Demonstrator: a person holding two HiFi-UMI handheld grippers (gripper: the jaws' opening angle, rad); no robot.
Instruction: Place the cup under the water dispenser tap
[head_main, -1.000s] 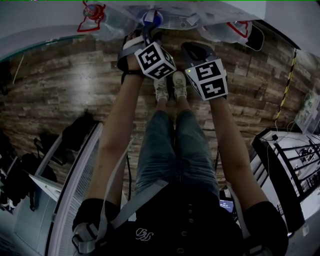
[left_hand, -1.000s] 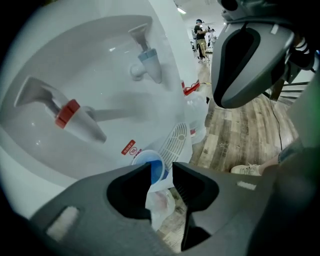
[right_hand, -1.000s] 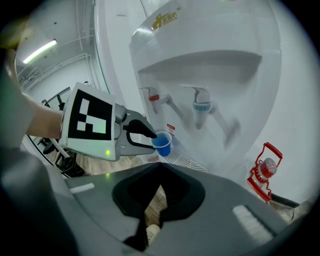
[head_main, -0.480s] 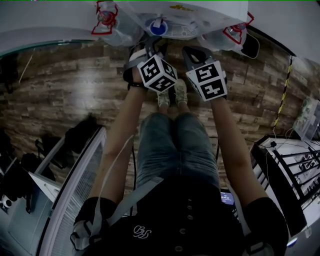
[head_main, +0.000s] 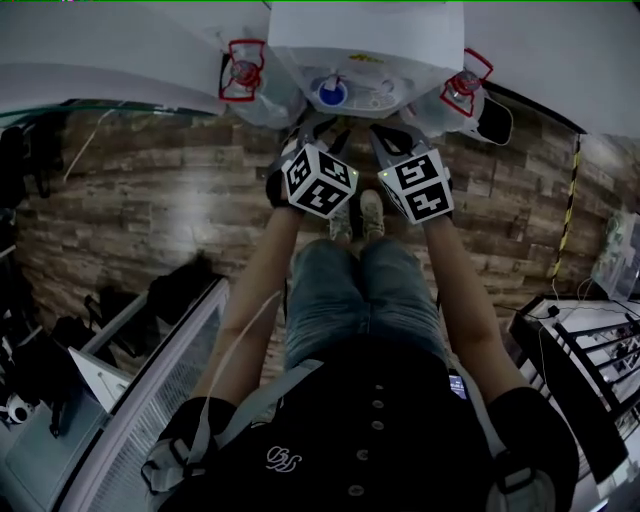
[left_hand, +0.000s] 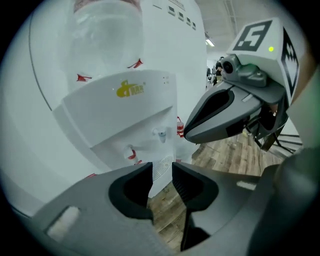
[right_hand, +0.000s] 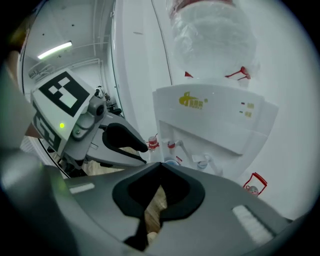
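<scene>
Wood-plank floor (head_main: 150, 200) is stretching away under us, and we are standing right up against the white dispenser (head_main: 365, 40), holding both claws out toward its front. We are keeping the left claw (left_hand: 162, 170) only slightly parted, with nothing between its jaws but a glimpse of the drip tray (left_hand: 167, 161) and floor. We are holding the right claw (right_hand: 161, 166) closed tip to tip, also empty. What we are taking for the cup (head_main: 330, 93), a small blue round thing, is sitting at the dispenser's front just beyond the left claw. We cannot tell whether it is lining up under the red tap (left_hand: 131, 152) or the other tap (left_hand: 161, 134). The main risk, as we are judging it, is a knock: both claws are crowding close together near a light cup, and a careless push could be tipping it off the tray. The left claw's narrow gap also looks too tight for the cup, so pressing in without opening wider would shove it aside, not grip it.
</scene>
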